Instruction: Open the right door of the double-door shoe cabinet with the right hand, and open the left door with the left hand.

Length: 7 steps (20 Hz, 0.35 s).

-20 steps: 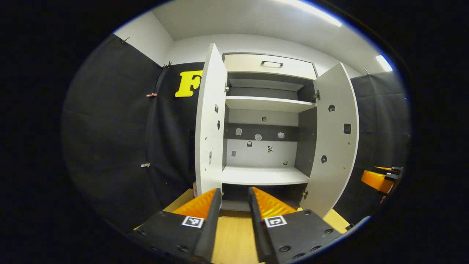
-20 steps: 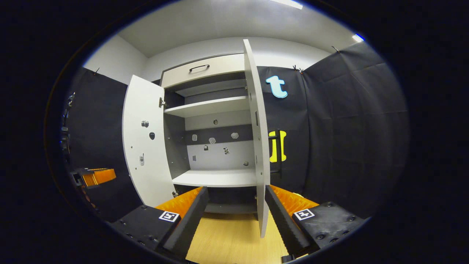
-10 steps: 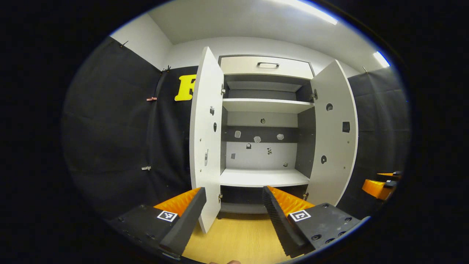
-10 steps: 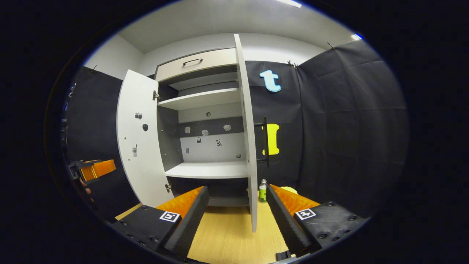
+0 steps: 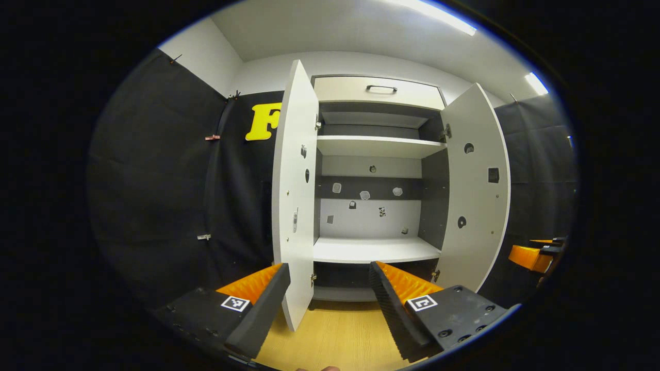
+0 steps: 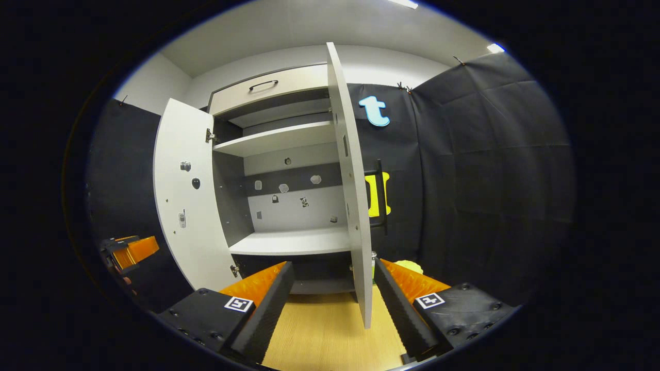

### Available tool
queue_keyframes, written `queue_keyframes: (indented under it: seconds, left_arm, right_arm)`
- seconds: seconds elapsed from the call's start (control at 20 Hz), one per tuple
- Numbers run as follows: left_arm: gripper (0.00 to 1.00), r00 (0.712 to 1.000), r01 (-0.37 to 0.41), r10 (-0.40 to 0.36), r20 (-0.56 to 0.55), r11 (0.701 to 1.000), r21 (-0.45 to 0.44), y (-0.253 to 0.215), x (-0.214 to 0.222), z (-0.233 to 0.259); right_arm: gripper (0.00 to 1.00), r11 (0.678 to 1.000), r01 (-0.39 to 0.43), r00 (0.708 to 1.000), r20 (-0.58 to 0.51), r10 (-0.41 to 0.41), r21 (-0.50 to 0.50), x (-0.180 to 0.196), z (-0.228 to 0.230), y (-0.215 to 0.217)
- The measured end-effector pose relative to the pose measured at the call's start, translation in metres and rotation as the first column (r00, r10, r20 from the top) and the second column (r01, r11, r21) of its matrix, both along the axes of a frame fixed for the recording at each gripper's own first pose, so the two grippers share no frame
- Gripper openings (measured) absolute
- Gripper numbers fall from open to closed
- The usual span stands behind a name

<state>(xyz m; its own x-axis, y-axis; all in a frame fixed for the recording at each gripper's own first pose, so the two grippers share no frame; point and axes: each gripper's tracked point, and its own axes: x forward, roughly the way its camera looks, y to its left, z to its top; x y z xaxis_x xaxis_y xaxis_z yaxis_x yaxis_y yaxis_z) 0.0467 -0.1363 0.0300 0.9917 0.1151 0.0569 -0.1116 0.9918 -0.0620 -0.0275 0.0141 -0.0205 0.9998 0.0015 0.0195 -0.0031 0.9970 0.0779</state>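
A: What is changed beside the shoe cabinet [image 5: 376,206]?

B: The left gripper [image 5: 330,304] is spread wider than a second ago, gripping nothing; the right gripper [image 6: 332,304] is released too. Beyond them, the left door [image 5: 295,206] and right door [image 6: 353,196] are swung wide; the task is judged done.

The tall white double-door shoe cabinet [image 5: 376,147] is standing open ahead of the left hand-held gripper [image 5: 327,293]. Its flat white left door [image 5: 295,206] is hanging between that gripper's fingers, its white right door [image 6: 350,196] between the right hand-held gripper's [image 6: 332,296] fingers, both swung wide.
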Motion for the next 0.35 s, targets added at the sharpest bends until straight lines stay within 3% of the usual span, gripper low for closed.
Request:
queue_keyframes:
  seconds: [0.2, 0.35]
  left_arm:
    - [0.95, 0.998, -0.068, 0.068, -0.004, 0.998, 0.013, 0.024, -0.006, -0.019]
    - [0.95, 1.000, -0.020, 0.020, -0.009, 1.000, -0.011, 0.015, 0.001, -0.023]
  right_arm:
    - [0.98, 0.999, 0.031, 0.999, -0.005, -0.031, 0.013, -0.009, -0.014, -0.001]
    - [0.98, 0.996, 0.089, 0.996, 0.034, -0.088, -0.029, -0.006, -0.006, -0.018]
